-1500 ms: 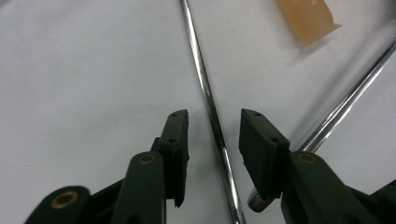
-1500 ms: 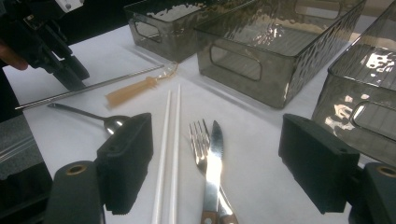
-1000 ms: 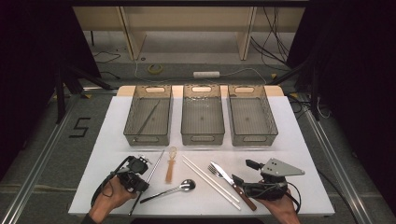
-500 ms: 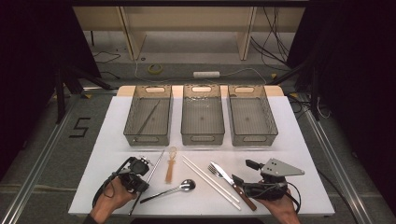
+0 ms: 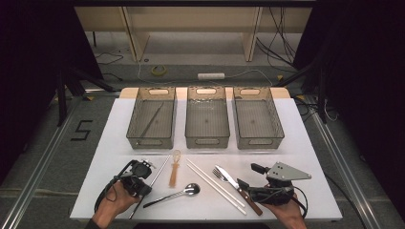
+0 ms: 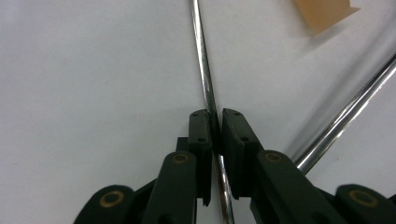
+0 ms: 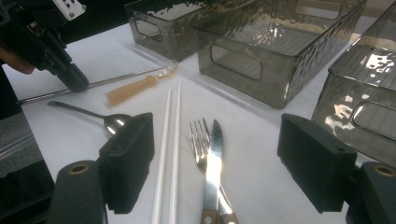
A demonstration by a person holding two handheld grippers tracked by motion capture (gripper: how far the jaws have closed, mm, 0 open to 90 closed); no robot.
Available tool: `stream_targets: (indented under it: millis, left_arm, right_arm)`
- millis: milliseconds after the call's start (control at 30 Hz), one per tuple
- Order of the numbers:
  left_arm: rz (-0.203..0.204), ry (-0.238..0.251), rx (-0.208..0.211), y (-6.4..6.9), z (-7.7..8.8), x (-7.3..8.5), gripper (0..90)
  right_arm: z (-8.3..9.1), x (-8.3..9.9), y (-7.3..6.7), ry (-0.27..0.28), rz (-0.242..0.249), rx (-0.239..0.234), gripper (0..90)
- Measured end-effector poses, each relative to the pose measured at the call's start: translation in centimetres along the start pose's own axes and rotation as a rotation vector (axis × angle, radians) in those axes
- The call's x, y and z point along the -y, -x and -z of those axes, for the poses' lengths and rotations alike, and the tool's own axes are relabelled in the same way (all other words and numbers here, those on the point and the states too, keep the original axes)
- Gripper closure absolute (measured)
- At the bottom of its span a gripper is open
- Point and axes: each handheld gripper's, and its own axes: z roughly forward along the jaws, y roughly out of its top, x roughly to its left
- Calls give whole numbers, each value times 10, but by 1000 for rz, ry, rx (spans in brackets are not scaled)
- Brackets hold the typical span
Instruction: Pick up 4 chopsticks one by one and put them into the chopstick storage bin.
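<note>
Left claw (image 6: 215, 122) just closed, now pinching a thin metal rod (image 6: 201, 60) lying flat on the white bench (image 5: 119, 133) at its near left, beside a spoon (image 5: 177, 193) and an amber plastic utensil (image 5: 174, 171). Right claw (image 7: 215, 163) held wide open, gripping nothing, low over the near right of the bench with a fork (image 7: 203, 149) and knife (image 7: 215, 140) lying crossed between its jaws and two white chopsticks (image 7: 169, 140) just to their left. Beyond, three smoky clear bins (image 5: 207, 125) in a row across the far side, the left one holding another thin rod.
</note>
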Motion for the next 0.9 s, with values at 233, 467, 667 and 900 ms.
stream_targets:
  millis: [233, 467, 667, 900]
  left_arm:
    - [2, 7, 5, -2, 0, 1, 842]
    - [-9, 19, 9, -3, 1, 3, 846]
    - [-16, 30, 14, -5, 1, 3, 847]
    - [-28, 60, 30, -10, 8, 5, 848]
  right_arm:
    - [0, 0, 0, 1, 0, -2, 284]
    - [0, 0, 0, 1, 2, -6, 284]
    - [0, 0, 0, 1, 3, -6, 285]
    - [0, 0, 0, 2, 2, -7, 285]
